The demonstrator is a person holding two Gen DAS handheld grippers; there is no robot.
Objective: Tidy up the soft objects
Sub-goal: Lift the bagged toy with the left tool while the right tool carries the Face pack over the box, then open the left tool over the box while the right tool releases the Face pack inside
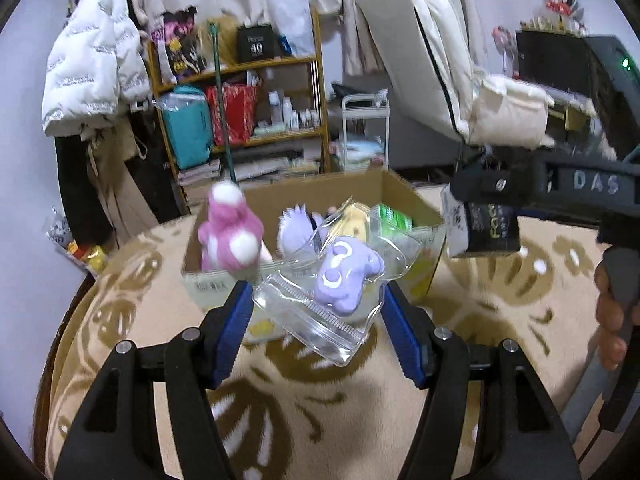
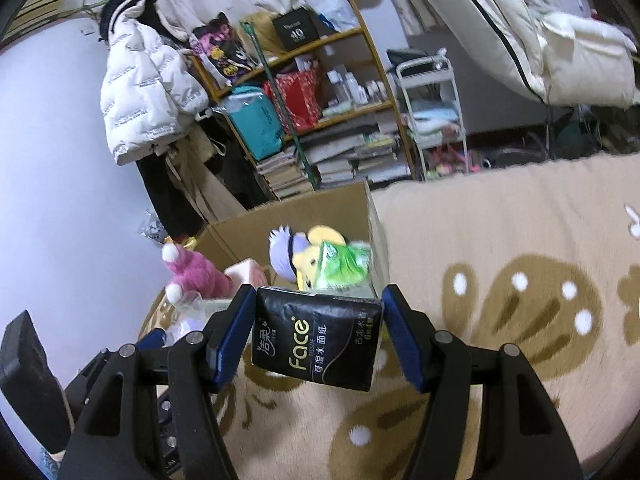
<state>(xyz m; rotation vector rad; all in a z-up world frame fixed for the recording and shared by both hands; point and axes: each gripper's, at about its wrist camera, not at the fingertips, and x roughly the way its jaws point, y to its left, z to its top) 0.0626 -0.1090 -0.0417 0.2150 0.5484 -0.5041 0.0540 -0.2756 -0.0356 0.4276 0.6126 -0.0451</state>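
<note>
A beige blanket with brown floral patterns (image 2: 500,280) covers the surface, and an open cardboard box (image 1: 424,204) sits on it holding a pink plush (image 1: 230,232) and a green tissue pack (image 2: 340,266). The left gripper (image 1: 318,312) clamps a clear pouch with a purple plush (image 1: 344,280) above the box's near edge. The right gripper (image 2: 318,324) grips a black Face tissue pack (image 2: 316,340). Behind stand a wooden shelf (image 1: 280,60) and a hanging white puffer jacket (image 2: 140,80).

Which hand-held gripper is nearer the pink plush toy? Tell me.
Left. The left hand-held gripper, holding a bagged purple plush, sits just right of the pink plush toy. The right hand-held gripper is farther right.
</note>
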